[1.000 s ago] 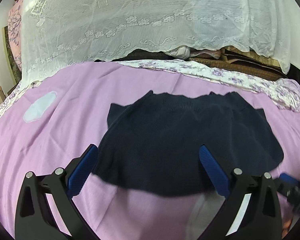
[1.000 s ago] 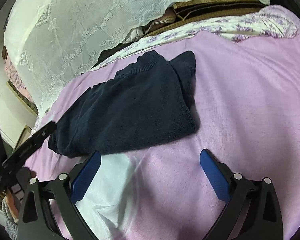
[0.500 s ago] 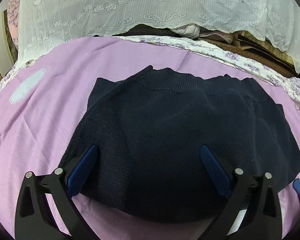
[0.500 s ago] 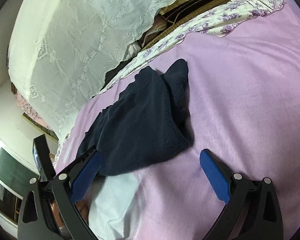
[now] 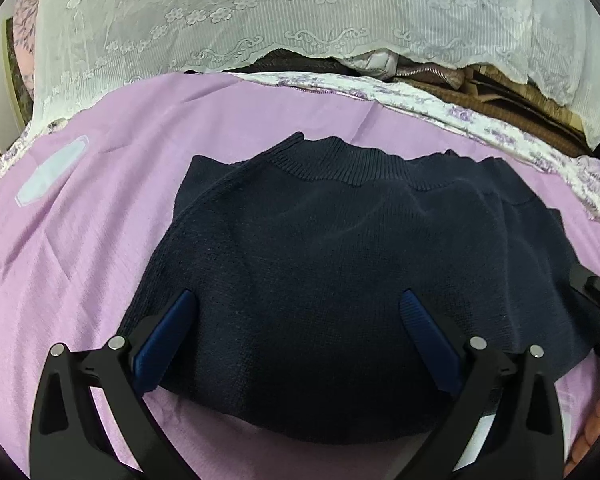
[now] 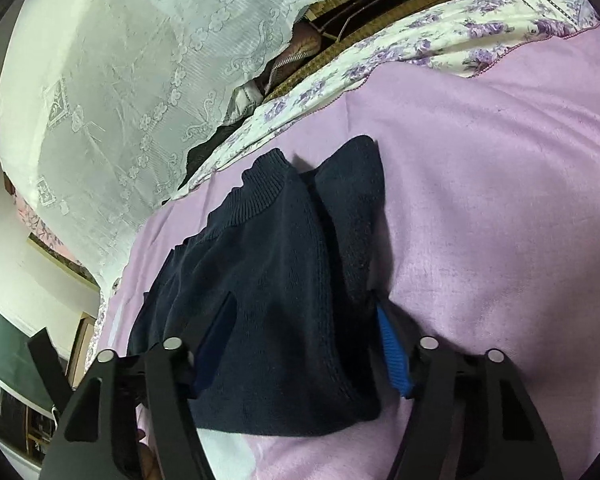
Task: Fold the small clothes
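A navy knit sweater (image 5: 340, 264) lies flat on the purple bedsheet (image 5: 80, 240), ribbed collar pointing away from me. My left gripper (image 5: 298, 314) stands open low over its near hem, both blue pads above the knit. My right gripper (image 6: 304, 324) straddles the sweater (image 6: 284, 280) at its right side, where a sleeve is folded in. Its jaws are closing with the fabric between them; the right fingertip (image 6: 390, 336) sits against the folded edge and the left one lies over the knit. The pads are not visibly pinching. The right gripper's body (image 5: 598, 294) shows at the right edge of the left wrist view.
A white lace cloth (image 5: 300, 12) drapes a pile at the back, with a floral sheet border (image 5: 460, 112) and brown mats (image 5: 520, 100) beneath it. A pale patch (image 5: 50, 174) marks the sheet at far left. A person's fingers (image 5: 596, 420) show at lower right.
The left gripper came down and forward over the sweater, then stayed still. The right gripper slid left onto the sweater's right edge, rolled a little, and its jaws have narrowed.
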The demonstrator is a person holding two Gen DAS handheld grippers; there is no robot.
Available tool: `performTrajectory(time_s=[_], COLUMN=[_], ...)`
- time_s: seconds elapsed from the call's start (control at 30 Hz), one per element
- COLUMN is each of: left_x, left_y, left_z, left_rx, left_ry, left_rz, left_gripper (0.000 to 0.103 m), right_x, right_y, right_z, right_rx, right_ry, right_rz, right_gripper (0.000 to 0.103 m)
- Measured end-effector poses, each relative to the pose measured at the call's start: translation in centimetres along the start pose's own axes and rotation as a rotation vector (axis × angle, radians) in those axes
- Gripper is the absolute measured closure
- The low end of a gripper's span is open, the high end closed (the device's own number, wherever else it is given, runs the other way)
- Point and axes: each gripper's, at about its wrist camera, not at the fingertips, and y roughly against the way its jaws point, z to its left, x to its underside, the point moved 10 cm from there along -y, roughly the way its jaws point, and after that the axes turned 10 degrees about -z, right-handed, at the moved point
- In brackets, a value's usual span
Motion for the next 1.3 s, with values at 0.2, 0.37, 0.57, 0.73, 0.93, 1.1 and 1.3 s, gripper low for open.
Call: performTrajectory(time_s=[0.2,0.37,0.57,0.73,0.93,1.1,1.3], left_x=[0.1,-0.4,-3.0,-3.6,-2.2,-3.9,-3.6], left_y=[0.0,0.4,0.7,-0.7,-3.5,-2.4,-6.3], left_z=[0.1,0.1,-1.3,-2.8,-2.5,-4.2,-4.4], left_rx=[-0.006,0.032,0.096,-0.007,-0.003,0.039,-0.018], left_ry=[-0.006,0.025,0.063,-0.056,-0.045,-0.061,-0.045], left_rz=[0.002,-0.016,-0.052,-0.058,0.044,-0.003,0.068], left_gripper=[0.004,0.004,0.004,0.004,0.004,0.004,0.004], right_x=[0.0,-0.2,0.1,0.3,0.4,0.5,0.4], right_y=[0.1,0.6,-0.1,-0.2,-0.3,-0.3,-0.4], right_z=[0.1,0.5,0.5,0.9,1.2,1.5,1.7], right_rx=[-0.01,-0.061,-0.043,-0.034,-0.039,-0.042,-0.058], right_ry=[0.006,-0.02,-0.014,0.017,0.033,0.045,0.044], right_rz=[-0.008,-0.022,-0.006,0.0,0.001,0.001,0.0], right_gripper=[0.045,0.048,0.041,0.036,0.029,0.025,0.02])
